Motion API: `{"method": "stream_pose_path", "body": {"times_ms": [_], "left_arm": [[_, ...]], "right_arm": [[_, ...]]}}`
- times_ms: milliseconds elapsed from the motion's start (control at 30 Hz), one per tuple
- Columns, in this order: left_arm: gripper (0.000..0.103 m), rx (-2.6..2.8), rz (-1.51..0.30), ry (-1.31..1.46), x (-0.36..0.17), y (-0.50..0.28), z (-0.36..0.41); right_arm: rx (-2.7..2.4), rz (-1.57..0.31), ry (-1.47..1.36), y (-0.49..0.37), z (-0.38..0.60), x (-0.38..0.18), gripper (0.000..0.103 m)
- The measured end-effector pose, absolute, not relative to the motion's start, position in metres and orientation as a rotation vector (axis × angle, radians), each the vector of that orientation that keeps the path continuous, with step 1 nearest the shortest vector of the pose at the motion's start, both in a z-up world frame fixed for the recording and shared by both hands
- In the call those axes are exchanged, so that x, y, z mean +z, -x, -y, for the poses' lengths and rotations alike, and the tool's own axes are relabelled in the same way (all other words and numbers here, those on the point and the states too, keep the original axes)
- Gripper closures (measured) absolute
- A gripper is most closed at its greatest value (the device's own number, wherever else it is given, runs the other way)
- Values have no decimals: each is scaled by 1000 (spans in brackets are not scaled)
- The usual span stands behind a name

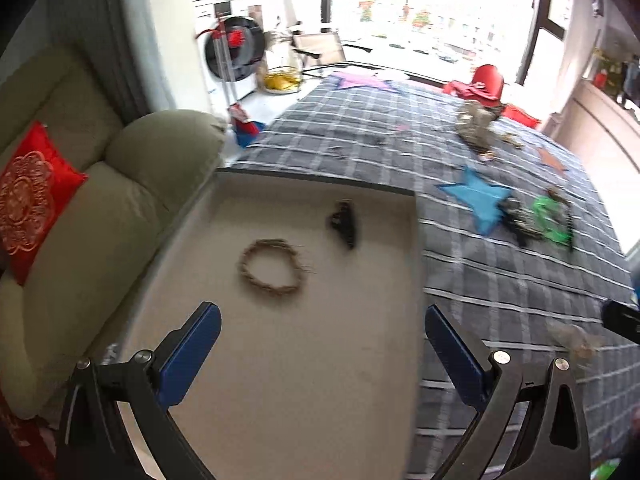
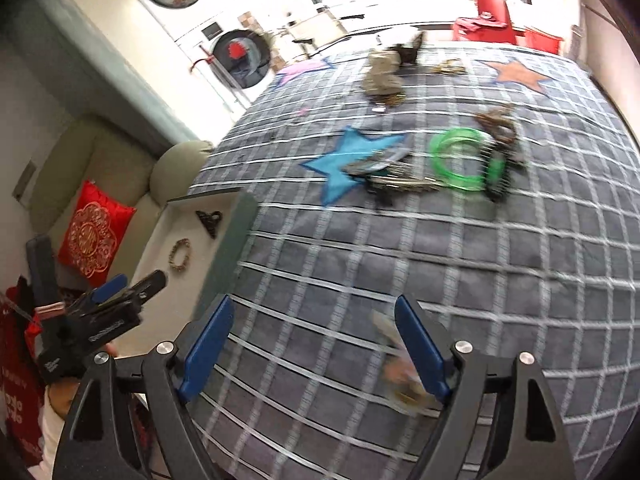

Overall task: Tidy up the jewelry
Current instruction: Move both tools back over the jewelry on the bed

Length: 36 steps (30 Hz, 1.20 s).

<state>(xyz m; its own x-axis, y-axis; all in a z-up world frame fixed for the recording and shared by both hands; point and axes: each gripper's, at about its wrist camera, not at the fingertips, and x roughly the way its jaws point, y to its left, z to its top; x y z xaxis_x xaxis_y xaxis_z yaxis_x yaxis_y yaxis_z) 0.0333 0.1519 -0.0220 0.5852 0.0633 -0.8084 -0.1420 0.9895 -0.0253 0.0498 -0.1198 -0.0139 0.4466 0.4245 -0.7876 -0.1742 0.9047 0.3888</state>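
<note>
The left gripper (image 1: 322, 354) is spread wide and empty over the beige tray (image 1: 280, 400), in which a braided bracelet (image 1: 272, 266) and a dark hair clip (image 1: 344, 224) are already laid, the clip farther in. The right gripper (image 2: 314, 354) is also held open with nothing pinched, above the checked blanket (image 2: 400, 260); a blurred small item (image 2: 400, 376) is seen just beside its right finger, though what it is cannot be told. The remaining jewelry, with the green bangles (image 2: 464, 160) among it, is spread far ahead and slightly right of the right gripper, lying roughly left to right, so the right hand is judged the nearer one for the coming pick.
</note>
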Motion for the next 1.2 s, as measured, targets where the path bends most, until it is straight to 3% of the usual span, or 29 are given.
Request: {"method": "stream_pose_path", "body": {"times_ms": [333, 767, 1200], "left_arm": [[0, -7, -920, 82, -6, -33, -84], [0, -200, -975, 63, -26, -27, -7], [1, -93, -993, 164, -46, -100, -21]], "right_arm": [[226, -1046, -318, -41, 189, -27, 18], [151, -1060, -373, -59, 236, -44, 18], [178, -1058, -365, -116, 228, -51, 18]]}}
